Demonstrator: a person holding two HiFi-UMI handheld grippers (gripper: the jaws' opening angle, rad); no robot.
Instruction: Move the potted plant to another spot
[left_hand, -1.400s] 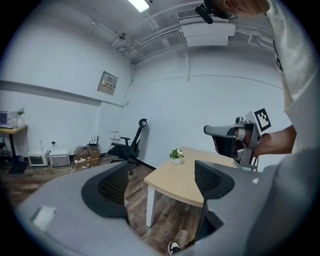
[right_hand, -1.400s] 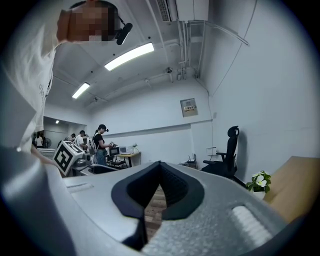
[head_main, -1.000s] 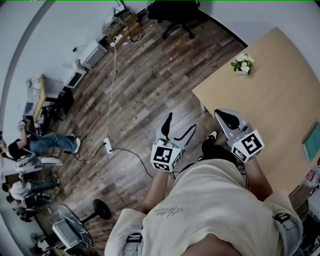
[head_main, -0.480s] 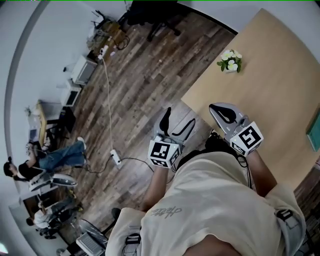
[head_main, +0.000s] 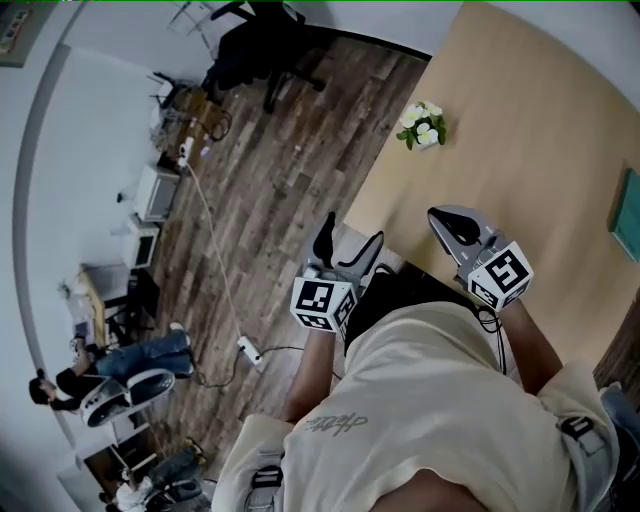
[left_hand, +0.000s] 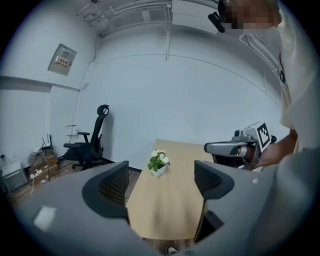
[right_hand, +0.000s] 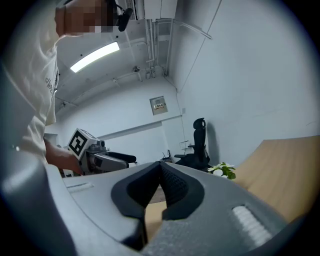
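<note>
**Potted plant not yet reached, both grippers held back at the table's near end**

Potted plant (head_main: 423, 126) stands upright on the wooden table (head_main: 540, 160), close to its left edge and well apart from both grippers; nothing touches it.

Farthest left, an office chair (head_main: 255, 50) sits on the plank floor, clear of the table. The left gripper (head_main: 350, 235) hovers at the table's near corner with its jaws spread wide and nothing between them. In the left gripper view the plant shows in the gap between the two pads, far down the tabletop (a sign, I judge, that this gripper is being lined up for the pickup). The right gripper (head_main: 452, 225) hangs over the table's near end with its jaws pressed together, holding nothing. It is carried level beside the body, probably just kept out of the way.

Compared with a second ago, the plant sits farther left in the head view and the table edge has come in under the grippers, so the person has stepped closer and turned. The left gripper was over bare floor then. Neither gripper's opening has changed.
</note>
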